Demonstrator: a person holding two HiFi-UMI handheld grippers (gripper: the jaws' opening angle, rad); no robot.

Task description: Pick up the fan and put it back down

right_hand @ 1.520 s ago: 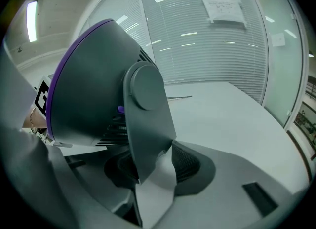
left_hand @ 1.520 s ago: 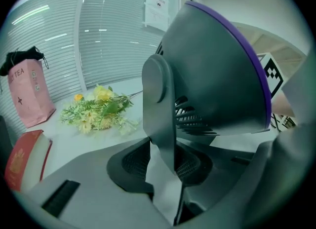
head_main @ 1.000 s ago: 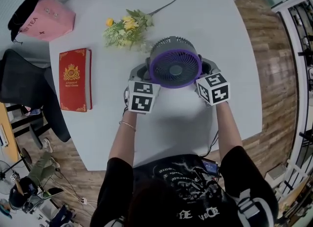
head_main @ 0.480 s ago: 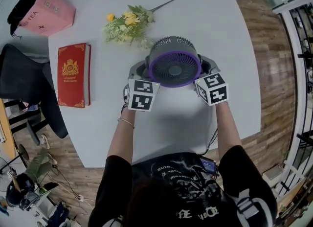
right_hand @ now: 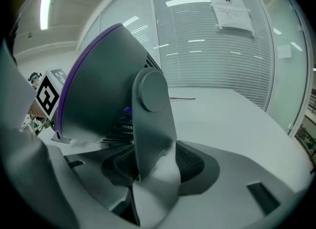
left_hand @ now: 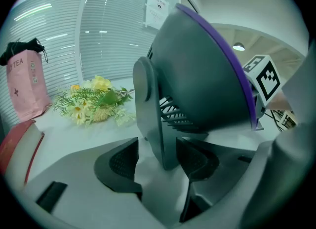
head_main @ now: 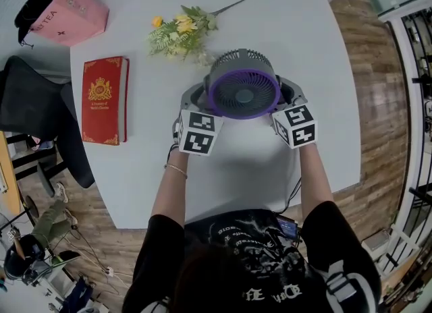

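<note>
— As seen from the head view, where to look for the fan (head_main: pixel 243 94)?

— Down on the white bench (head_main: pixel 270 8), near its middle, flanked by both claws. Grey shell, purple ring, face tilted up toward the person. Just this side of the yellow flowers (head_main: pixel 177 32), close but not touching.

— And the left claw (left_hand: pixel 157 163)?

— Just been opening. Stands wide now, with the fan's left stand arm (left_hand: pixel 148 119) between the jaws. Clear gap at the pad (left_hand: pixel 123 161) on that view's left; right up beside the arm at the other pad. No squeeze, nothing held.

— Right claw (right_hand: pixel 153 161)?

— Also been opening, though by less. Straddles the right stand arm (right_hand: pixel 154 119). One pad on each side, both just beside it. Grip eased off, so nothing held there either.

— Fan's footing?

— Planted on the bench; foot of each stand arm down on the white top, between the jaws.

— Anything else up there?

— Red book (head_main: pixel 104 100) lying flat, well to the left of the fan. Pink bag (head_main: pixel 67 13) at the far left corner, black along its top. Black chair (head_main: pixel 34 112) off the bench's left edge, beside the book.
</note>
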